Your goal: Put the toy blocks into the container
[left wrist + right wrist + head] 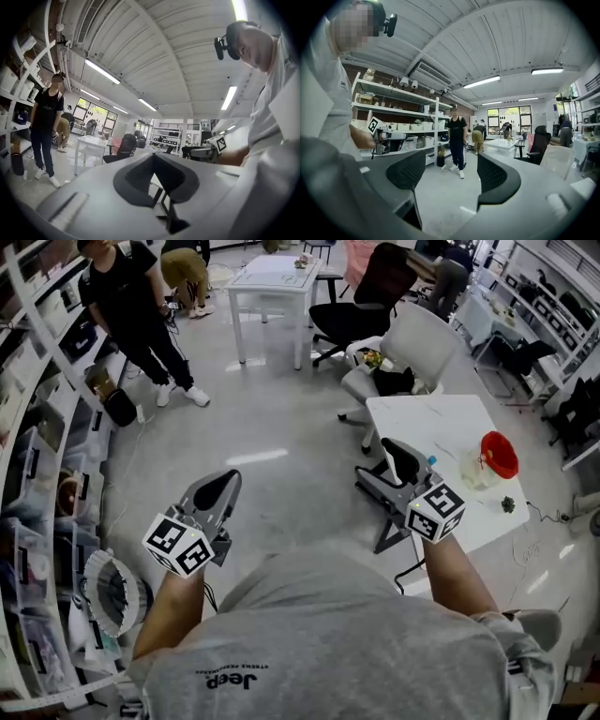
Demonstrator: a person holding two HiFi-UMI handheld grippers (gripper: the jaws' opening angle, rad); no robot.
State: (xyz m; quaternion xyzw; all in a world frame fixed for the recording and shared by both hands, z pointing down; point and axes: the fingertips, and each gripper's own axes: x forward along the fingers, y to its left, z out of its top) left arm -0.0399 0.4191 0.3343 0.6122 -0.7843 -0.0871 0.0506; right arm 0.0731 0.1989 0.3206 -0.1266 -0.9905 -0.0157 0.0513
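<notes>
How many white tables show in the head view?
2. Near table at the right, carrying the red-lidded container; far table across the floor, top centre. Others may be hidden beyond the frame.

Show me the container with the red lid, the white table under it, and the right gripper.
container (499,454), head view, on its red lid.
white table (439,426), head view, on its bare top.
right gripper (451,161), right gripper view, midway between its open jaws.

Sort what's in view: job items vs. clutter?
Job: clear container with red lid, small green piece near it (possibly a toy block), white table, left hand-held gripper, right hand-held gripper.
Lying about: white chair, black office chair, far white table, floor fan, shelves.
</notes>
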